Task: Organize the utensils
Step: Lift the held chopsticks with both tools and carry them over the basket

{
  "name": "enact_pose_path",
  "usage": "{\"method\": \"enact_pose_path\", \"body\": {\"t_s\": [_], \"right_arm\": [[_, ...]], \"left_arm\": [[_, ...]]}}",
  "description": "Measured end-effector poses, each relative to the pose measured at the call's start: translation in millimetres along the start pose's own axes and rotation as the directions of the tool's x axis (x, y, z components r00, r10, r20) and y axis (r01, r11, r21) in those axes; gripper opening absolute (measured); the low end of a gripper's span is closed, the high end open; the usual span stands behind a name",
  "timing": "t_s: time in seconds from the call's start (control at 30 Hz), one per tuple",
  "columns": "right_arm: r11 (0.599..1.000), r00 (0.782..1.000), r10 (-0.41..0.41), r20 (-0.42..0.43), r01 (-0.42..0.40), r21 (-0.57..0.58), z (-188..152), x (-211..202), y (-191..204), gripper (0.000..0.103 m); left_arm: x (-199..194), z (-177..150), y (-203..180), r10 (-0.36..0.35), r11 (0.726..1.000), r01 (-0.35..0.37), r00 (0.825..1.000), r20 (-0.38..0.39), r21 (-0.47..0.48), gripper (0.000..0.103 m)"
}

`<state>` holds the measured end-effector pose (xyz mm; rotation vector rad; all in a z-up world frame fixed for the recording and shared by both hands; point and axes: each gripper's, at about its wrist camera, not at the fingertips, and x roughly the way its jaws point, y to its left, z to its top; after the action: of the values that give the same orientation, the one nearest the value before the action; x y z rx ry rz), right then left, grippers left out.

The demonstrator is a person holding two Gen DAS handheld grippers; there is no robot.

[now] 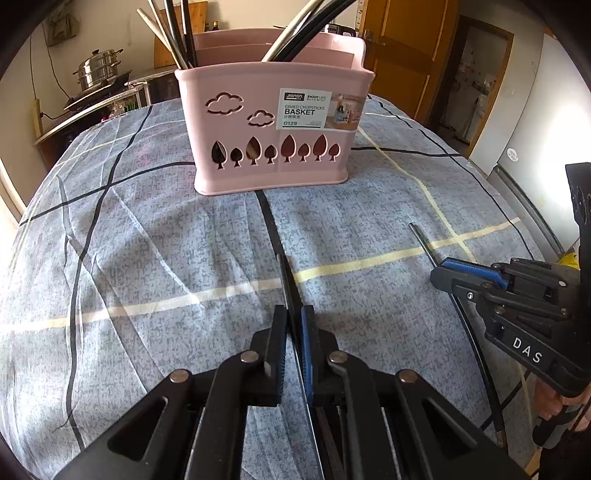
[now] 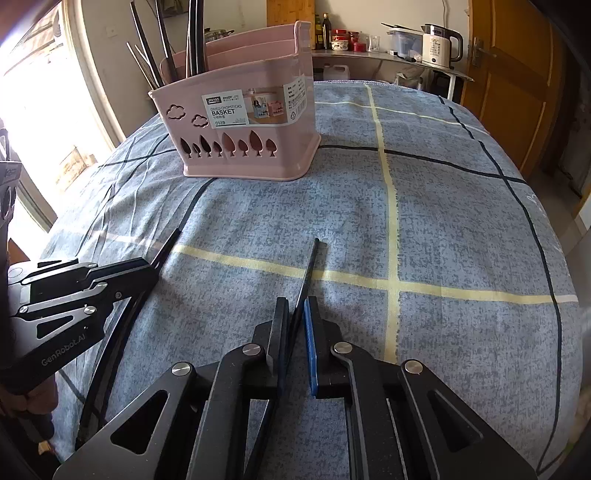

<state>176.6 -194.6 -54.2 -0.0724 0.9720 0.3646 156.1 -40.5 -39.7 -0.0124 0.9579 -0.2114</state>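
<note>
Two hand-held grippers work low over a surface (image 1: 147,240) draped in blue-grey checked cloth; each clamps one dark utensil handle. Left hand-held gripper (image 1: 293,332): jaws pinched tight on a thin black handle (image 1: 286,273); its tip points toward the pink basket (image 1: 266,147); the lower end runs beneath the gripper body and is hidden, so the utensil type cannot be told. Pink basket stands upright on the cloth at the far side, well apart from both grippers; chopsticks (image 1: 173,37) and dark handles (image 1: 295,33) rise from its compartments, tops cut off by the frame edge. Right hand-held gripper (image 2: 295,325): fingers closed around a second slim black handle (image 2: 309,269), tip resting on or just above a yellow stripe; which, cannot tell; its rear end hidden under the gripper too.
</note>
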Motion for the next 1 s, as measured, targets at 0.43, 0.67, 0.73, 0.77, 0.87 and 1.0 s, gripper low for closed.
{"method": "enact_pose_path", "body": {"t_s": [0.43,0.67,0.73,0.77,0.87,1.0], "right_arm": [[0.997,0.993,0.072,0.094,-0.073,0.006,6.5,-28.8,1.6,0.006],[0.994,0.971,0.107,0.213,-0.106,-0.015,23.5,-69.8,7.7,0.005],[0.994,0.961,0.111,0.255,-0.108,-0.024,30.6,-83.2,9.3,0.005],[0.994,0.955,0.112,0.275,-0.108,-0.03,34.2,-89.8,10.6,0.005],[0.993,0.936,0.114,0.332,-0.105,-0.046,43.4,-109.1,13.2,0.005],[0.994,0.915,0.109,0.388,-0.094,-0.058,52.7,-127.7,13.5,0.005]], "left_arm": [[-28.7,9.2,2.5,-0.032,0.999,0.032,0.998,0.062,0.0,0.007],[-77.7,27.6,7.5,-0.072,0.997,0.072,0.98,0.187,0.01,0.006],[-94.0,34.1,9.2,-0.08,0.997,0.078,0.969,0.234,0.018,0.006],[-101.6,37.2,9.5,-0.083,0.997,0.08,0.963,0.255,0.022,0.006],[-120.8,46.1,12.2,-0.087,0.996,0.08,0.947,0.31,0.035,0.005],[-136.2,55.5,14.0,-0.088,0.996,0.076,0.931,0.354,0.047,0.005]]}}
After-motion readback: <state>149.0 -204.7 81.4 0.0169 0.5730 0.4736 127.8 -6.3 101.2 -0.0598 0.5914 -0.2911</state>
